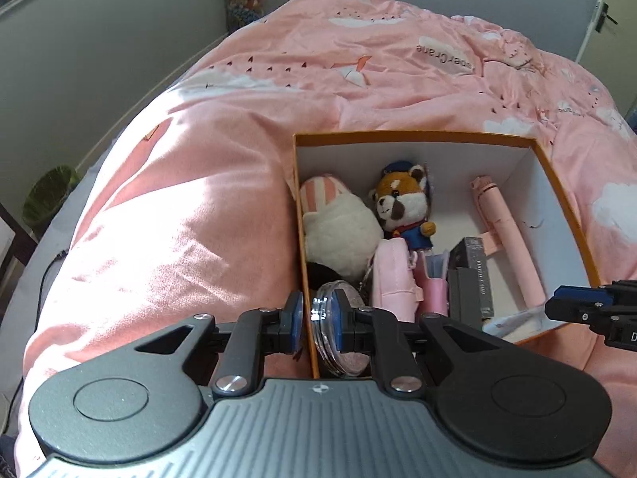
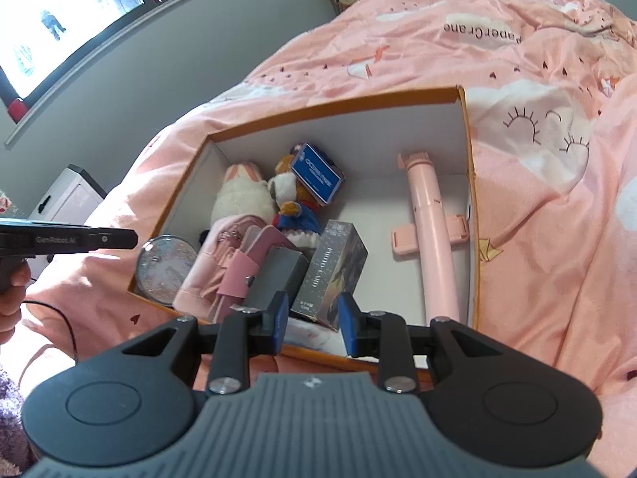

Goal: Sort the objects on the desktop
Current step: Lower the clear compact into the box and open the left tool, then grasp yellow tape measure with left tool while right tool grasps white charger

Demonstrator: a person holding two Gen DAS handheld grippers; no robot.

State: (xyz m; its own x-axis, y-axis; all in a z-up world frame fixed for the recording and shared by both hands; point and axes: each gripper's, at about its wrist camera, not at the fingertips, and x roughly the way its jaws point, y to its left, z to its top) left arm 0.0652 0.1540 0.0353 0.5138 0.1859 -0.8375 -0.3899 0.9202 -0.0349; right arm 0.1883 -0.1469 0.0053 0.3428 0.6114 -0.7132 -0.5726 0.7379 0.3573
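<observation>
An orange-rimmed box (image 1: 414,135) with white walls sits on the pink bedcover; it also shows in the right wrist view (image 2: 330,109). Inside lie a white plush (image 1: 338,235), a red panda plush (image 1: 402,203), a pink pouch (image 1: 392,279), a dark card box (image 2: 332,275), a pink selfie stick (image 2: 432,235) and a clear round case (image 2: 165,271). My left gripper (image 1: 316,316) straddles the box's left wall, its jaws close around the wall and the clear round case (image 1: 338,334). My right gripper (image 2: 312,320) is open and empty over the box's near edge.
The pink bedcover (image 1: 199,207) surrounds the box. A grey wall (image 1: 99,59) runs on the left, with a green bin (image 1: 49,195) on the floor. A white cabinet (image 2: 67,199) and a black cable (image 2: 67,326) are at the left. A door (image 1: 605,20) is at the far right.
</observation>
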